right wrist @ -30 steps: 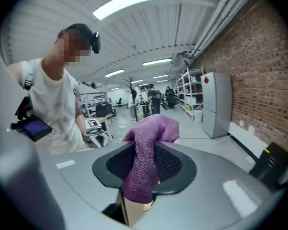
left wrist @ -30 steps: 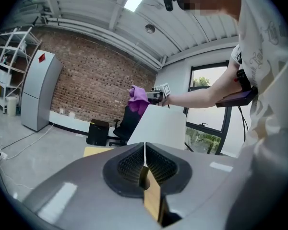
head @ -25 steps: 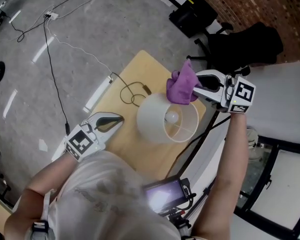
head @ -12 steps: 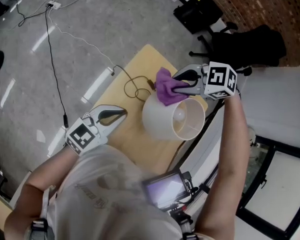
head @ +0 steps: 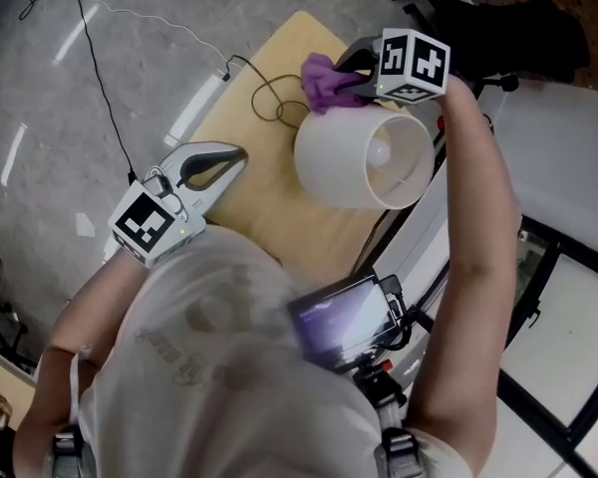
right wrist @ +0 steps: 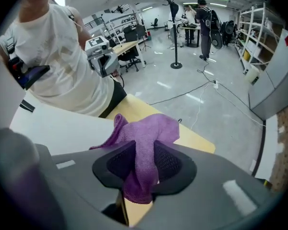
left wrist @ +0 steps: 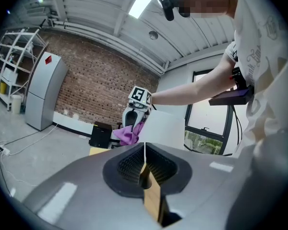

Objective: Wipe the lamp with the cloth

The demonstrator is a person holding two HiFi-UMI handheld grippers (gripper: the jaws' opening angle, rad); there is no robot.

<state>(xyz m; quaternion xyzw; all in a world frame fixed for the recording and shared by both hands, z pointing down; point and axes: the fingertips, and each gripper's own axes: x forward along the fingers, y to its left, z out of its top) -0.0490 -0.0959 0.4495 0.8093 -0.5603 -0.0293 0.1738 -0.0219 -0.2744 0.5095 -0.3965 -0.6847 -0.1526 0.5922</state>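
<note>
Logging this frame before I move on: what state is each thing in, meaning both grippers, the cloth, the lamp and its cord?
Left gripper: shut, empty, away from the lamp.
Right gripper: shut on the cloth, pointing down.
Cloth: bunched, pinched between the jaws, at the shade's outer wall; contact unclear.
Lamp: on the table, bulb visible; lit or not unclear.
Cord: looped loosely on the table.
</note>
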